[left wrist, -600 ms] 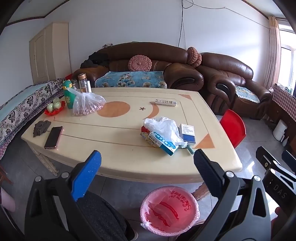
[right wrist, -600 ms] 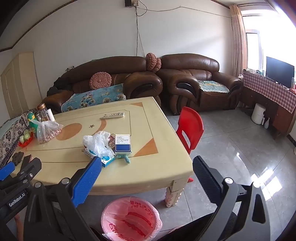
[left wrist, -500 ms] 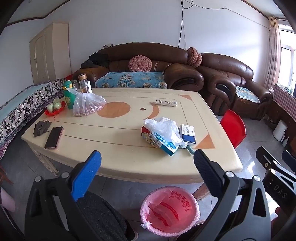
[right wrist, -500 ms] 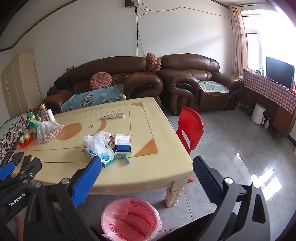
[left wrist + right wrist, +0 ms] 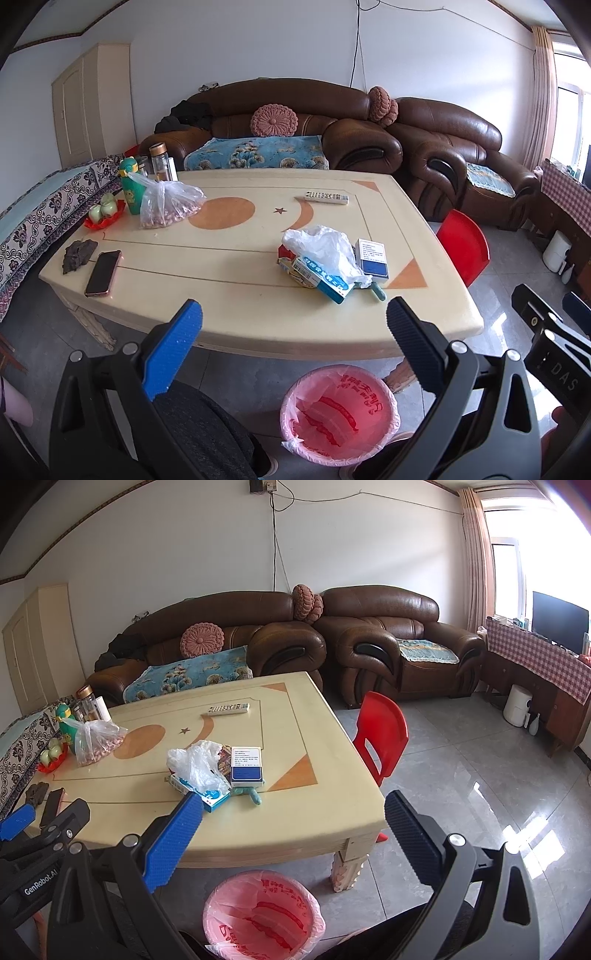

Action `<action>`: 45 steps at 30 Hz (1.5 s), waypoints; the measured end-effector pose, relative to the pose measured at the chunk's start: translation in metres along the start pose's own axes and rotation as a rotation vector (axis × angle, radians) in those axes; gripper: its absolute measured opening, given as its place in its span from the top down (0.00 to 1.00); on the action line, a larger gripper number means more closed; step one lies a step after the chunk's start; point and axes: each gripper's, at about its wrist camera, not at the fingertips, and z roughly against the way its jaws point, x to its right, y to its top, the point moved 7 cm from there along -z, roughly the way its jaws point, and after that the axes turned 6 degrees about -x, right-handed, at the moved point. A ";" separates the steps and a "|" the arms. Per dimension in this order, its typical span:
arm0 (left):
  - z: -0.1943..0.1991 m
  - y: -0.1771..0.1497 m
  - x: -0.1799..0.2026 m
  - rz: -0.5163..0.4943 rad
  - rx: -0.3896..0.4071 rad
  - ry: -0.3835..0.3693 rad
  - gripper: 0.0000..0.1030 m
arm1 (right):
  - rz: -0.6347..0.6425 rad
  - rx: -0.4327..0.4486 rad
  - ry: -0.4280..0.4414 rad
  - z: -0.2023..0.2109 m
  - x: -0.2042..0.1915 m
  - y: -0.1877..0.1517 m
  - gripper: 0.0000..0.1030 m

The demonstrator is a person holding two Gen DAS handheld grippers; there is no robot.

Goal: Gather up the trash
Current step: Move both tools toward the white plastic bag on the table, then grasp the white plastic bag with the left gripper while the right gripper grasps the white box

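Trash [image 5: 325,254], crumpled white bag, flat boxes

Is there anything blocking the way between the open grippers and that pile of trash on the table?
Nothing visible does. The crumpled white plastic bag and small boxes lie on the cream table's near right part, with bare tabletop before them. The pink-lined trash bin stands on the floor below the table edge.

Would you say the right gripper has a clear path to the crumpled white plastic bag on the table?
Probably yes: the right gripper is open and empty, and nothing stands between it and the crumpled white plastic bag, which lies on top of the boxes near the table's front edge.
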 end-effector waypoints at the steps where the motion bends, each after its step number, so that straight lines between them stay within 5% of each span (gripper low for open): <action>1: -0.001 -0.001 0.000 -0.001 -0.003 0.002 0.05 | 0.002 -0.002 0.002 -0.001 0.001 0.000 0.06; 32: -0.059 -0.005 -0.006 0.008 -0.118 0.037 0.05 | 0.024 -0.094 0.010 -0.061 -0.003 -0.007 0.06; 45: -0.122 0.009 -0.018 0.036 -0.200 0.016 0.05 | 0.032 -0.128 0.141 -0.135 -0.011 0.005 0.06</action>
